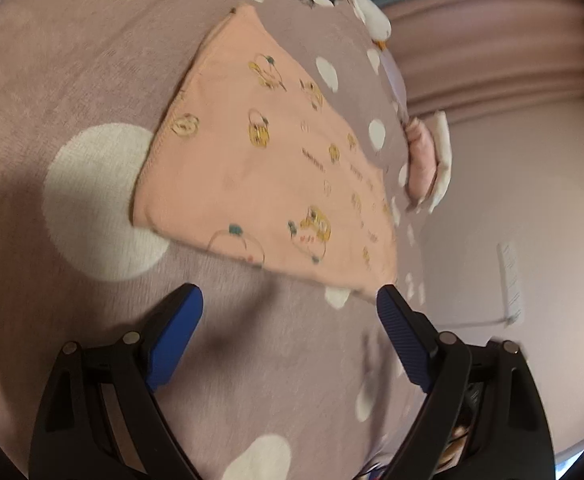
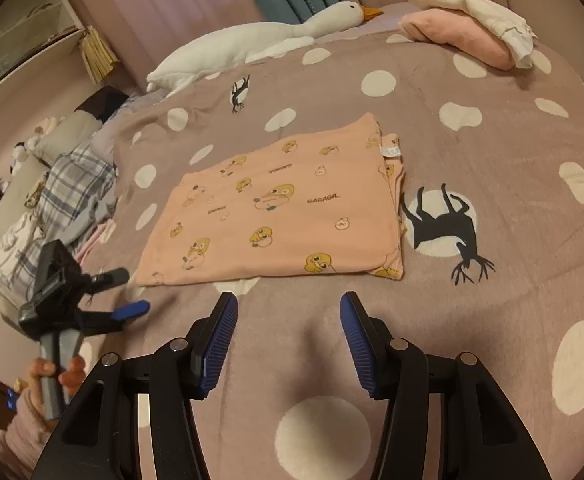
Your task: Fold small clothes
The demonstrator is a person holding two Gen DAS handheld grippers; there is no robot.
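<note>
A folded peach-pink cotton garment printed with yellow cartoon ducks (image 2: 276, 208) lies flat on a mauve bedspread with white dots and black reindeer silhouettes (image 2: 492, 152), its layered edges stacked along the right side, where a small white label (image 2: 391, 151) shows near the far corner. The right gripper (image 2: 289, 308), black with ribbed blue pads, hovers just short of the garment's near edge, its jaws set roughly halfway apart with nothing between them. The left gripper (image 2: 132, 292) comes in from the left side of the bed, held by a hand (image 2: 54, 372) in a pink sleeve (image 2: 20, 428), its tips close to the garment's near left corner; in the left wrist view the left gripper (image 1: 290, 300) stands wide and empty, with the same garment (image 1: 268, 176) lying just ahead of it and one fingertip (image 1: 392, 300) right at the cloth's corner, though the blur does not show whether they touch. Farther back on the bed, a long white plush goose with an orange beak (image 2: 260, 40) stretches along the far edge, and a small pile of folded pink and cream clothes (image 2: 464, 24) sits at the far right corner. To the left, a heap of plaid and pale unfolded laundry (image 2: 68, 196) spills beside the bed.
</note>
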